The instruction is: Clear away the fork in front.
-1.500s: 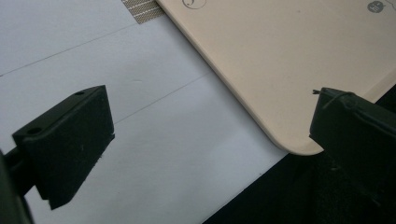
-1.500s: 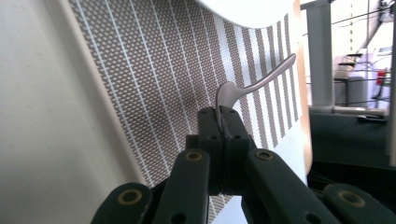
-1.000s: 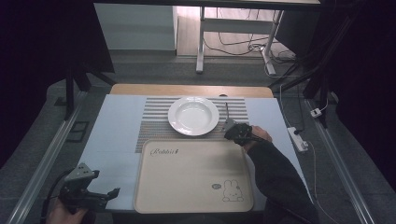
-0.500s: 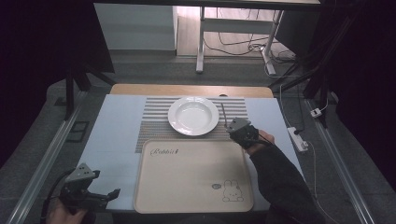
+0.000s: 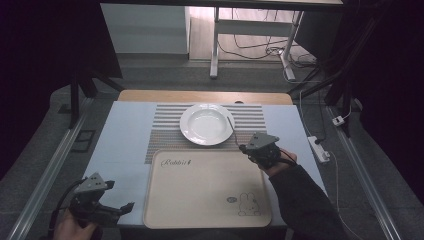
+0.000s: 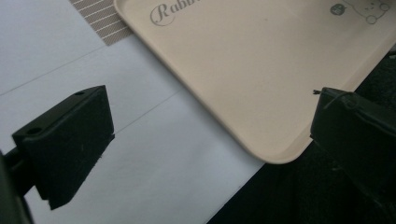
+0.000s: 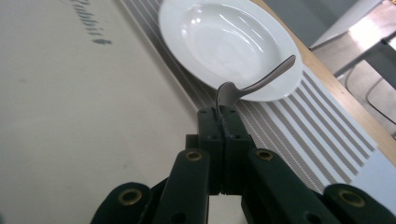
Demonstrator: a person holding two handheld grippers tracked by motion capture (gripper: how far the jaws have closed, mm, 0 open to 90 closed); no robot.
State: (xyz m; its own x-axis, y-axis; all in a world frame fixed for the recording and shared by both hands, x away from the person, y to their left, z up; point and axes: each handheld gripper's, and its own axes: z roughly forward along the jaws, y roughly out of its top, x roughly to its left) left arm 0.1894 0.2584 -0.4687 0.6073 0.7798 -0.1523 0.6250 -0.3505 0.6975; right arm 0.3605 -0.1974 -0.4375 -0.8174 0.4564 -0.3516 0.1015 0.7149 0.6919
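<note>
spoon (image 7: 252, 86) picked up, pinched by its bowel end in right gripper (image 7: 223, 114), jaws closed tight on it; handle sticks out over rim of white plate (image 7: 205, 35). judged early-mid: grasp done, placing left, prob. onto tray (image 5: 200, 200). left gripper (image 6: 205, 135) idle at tray's near left corner, jaws wide apart, holding nothing.

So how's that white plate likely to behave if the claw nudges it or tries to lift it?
The white plate looks glazed and glossy, so probably slippery in the right claw. It sits flat on the striped mat, so it would likely slide, not tip. It looks ceramic, so likely stiff and breakable.
</note>
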